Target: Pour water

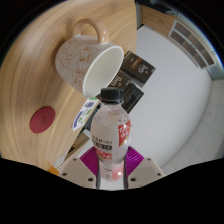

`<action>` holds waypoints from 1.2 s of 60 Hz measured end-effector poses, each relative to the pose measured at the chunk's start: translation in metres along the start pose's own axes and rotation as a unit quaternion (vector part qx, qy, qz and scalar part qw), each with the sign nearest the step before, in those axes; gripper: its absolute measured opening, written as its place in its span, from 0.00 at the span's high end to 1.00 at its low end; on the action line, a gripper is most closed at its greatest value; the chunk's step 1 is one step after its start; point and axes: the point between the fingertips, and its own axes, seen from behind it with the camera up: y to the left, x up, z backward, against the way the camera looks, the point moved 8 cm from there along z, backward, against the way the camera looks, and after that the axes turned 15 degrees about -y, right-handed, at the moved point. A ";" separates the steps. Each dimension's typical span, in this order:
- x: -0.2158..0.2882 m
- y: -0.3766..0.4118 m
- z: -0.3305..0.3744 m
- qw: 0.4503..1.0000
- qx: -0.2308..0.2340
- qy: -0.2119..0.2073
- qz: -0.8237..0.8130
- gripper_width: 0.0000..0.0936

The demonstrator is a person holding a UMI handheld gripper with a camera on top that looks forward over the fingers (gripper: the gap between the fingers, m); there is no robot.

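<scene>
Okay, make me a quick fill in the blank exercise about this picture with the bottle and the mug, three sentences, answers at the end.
1. The clear plastic water bottle held between the gripper fingers has a ____ cap.
2. The speckled ceramic mug beyond the bottle is tipped on its ____.
3. The small round red disc lies on the ____ tabletop.

Missing words: black; side; wooden

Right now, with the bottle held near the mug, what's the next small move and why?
Probably tip the bottle a little further toward the mug. The hand-held gripper is shut on the bottle, whose black cap sits just short of the mug's open mouth. I can't tell whether the cap is off, so check that first.
</scene>
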 end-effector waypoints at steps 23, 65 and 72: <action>-0.035 -0.034 0.034 0.904 -0.047 -0.051 -0.422 0.67; -0.006 0.088 0.004 0.501 0.012 -0.133 -0.855 0.67; 0.002 0.106 0.000 0.475 0.010 -0.136 -0.869 0.65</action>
